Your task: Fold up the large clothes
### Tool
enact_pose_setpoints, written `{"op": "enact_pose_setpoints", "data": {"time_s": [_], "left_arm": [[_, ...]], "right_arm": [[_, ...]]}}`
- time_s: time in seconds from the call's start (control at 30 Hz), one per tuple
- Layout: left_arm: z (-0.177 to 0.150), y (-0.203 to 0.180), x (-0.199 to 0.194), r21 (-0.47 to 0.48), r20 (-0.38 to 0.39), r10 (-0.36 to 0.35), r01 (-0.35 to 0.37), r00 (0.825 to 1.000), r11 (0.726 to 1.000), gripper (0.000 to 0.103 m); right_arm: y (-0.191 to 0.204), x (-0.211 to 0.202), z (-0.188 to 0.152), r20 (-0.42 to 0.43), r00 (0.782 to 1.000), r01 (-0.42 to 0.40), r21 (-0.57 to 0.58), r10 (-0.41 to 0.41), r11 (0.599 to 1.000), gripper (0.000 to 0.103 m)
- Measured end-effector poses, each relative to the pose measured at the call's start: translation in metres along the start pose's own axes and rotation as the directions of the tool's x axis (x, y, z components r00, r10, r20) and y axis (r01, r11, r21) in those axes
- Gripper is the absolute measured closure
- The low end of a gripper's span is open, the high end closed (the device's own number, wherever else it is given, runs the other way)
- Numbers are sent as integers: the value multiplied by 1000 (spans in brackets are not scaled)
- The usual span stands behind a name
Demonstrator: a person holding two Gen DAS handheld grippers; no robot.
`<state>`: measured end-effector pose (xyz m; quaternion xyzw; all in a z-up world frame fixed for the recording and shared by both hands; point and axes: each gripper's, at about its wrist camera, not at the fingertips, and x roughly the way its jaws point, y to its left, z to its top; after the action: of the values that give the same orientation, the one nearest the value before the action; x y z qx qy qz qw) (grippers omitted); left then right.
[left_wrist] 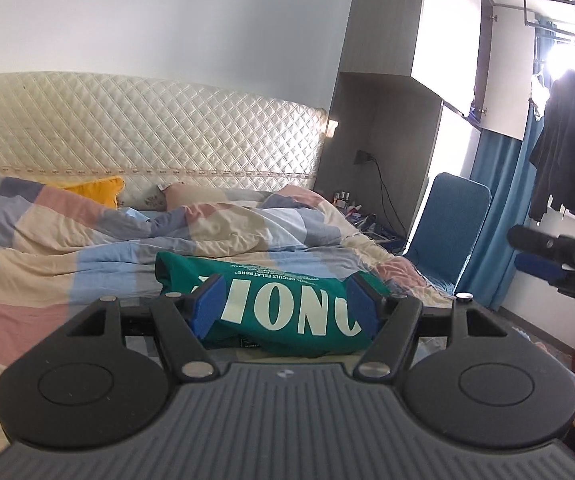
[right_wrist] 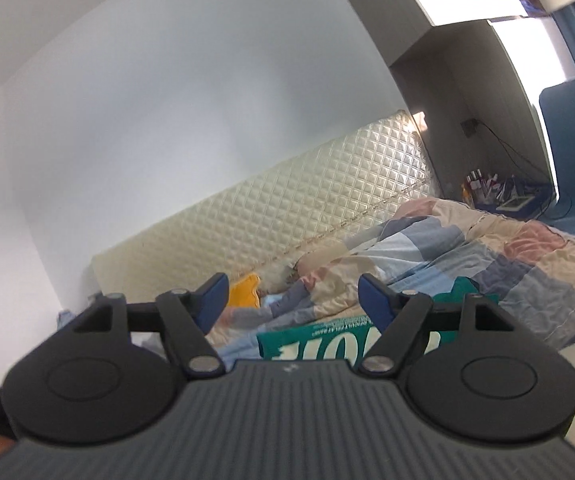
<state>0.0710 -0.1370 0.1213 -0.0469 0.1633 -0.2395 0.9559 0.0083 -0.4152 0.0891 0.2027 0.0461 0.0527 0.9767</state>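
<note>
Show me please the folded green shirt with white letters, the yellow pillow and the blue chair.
Folded green shirt (left_wrist: 287, 280): left wrist view, printed front.
Yellow pillow (left_wrist: 95, 191): left wrist view, its middle.
Blue chair (left_wrist: 447, 216): left wrist view, backrest.

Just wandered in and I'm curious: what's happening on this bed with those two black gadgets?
A person is folding clothes using a hand-held gripper in each hand. A green T-shirt with white lettering lies folded into a compact bundle on the patchwork quilt. Both the left hand-held gripper and the right hand-held gripper are open and hold nothing, raised above the bed. The shirt looks done.
</note>
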Motion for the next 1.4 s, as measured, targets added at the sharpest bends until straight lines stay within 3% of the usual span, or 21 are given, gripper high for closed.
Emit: {"op": "enact_pose_setpoints", "data": {"time_s": [0.27, 0.37, 0.6, 0.8, 1.2, 1.4], "left_arm": [[-55, -10, -14, 74, 4, 44, -44, 999, 996, 31], [-72, -11, -12, 73, -10, 53, -52, 999, 996, 31], [-90, -14, -12, 138, -6, 88, -87, 996, 987, 31], [-95, -12, -13, 123, -4, 107, -106, 994, 987, 30], [-106, 1, -13, 90, -47, 112, -108, 993, 990, 28], [-107, 5, -10, 63, -65, 109, -105, 992, 992, 28]], "right_arm": [[31, -23, -60, -9, 995, 98, -147, -100, 984, 29], [30, -23, -76, -35, 992, 113, -153, -120, 982, 29], [22, -11, -109, -105, 976, 166, -195, -189, 967, 29], [19, -3, -124, -139, 964, 194, -220, -227, 956, 29], [33, -3, -134, -94, 955, 244, -285, -280, 927, 29], [31, -3, -135, -105, 956, 237, -269, -273, 933, 29]]}}
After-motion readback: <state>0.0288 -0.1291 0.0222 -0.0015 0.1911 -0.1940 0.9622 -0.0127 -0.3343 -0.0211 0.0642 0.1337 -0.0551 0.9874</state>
